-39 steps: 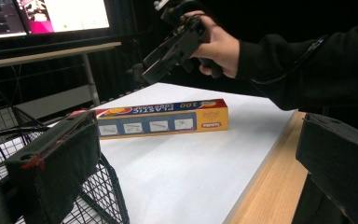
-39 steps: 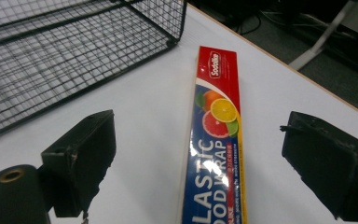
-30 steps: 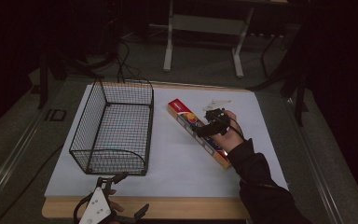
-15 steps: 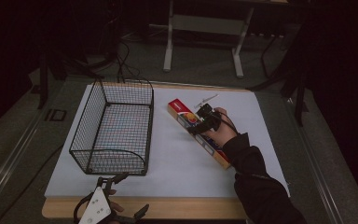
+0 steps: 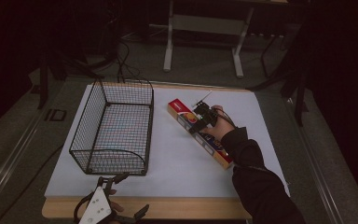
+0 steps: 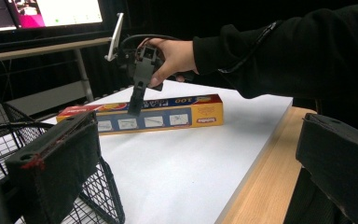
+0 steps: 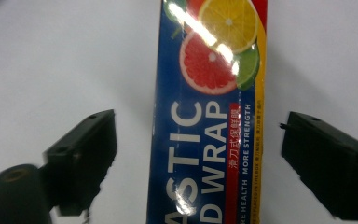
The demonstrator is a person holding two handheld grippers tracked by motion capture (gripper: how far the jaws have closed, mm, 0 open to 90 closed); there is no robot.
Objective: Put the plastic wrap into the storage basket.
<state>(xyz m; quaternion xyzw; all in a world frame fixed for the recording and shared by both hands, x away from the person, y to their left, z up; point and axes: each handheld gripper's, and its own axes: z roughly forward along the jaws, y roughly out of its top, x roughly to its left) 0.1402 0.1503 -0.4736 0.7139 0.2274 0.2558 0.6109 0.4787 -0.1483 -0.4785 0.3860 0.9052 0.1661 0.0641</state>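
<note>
Your right gripper (image 7: 198, 163) hangs over the plastic wrap box (image 7: 209, 116) with jaws apart, seemingly not touching it, and your left gripper (image 6: 191, 172) near the basket (image 5: 114, 128) is also wide apart.

In the high view you see a dim room: the white table mat (image 5: 177, 158) is the brightest area and the surroundings fall to near black. In the left gripper view, the lit monitor (image 6: 51, 11) is overexposed and your near jaws are soft. In the right gripper view, glare streaks cross the plastic wrap box (image 7: 205, 112), and the jaws blur slightly.
</note>
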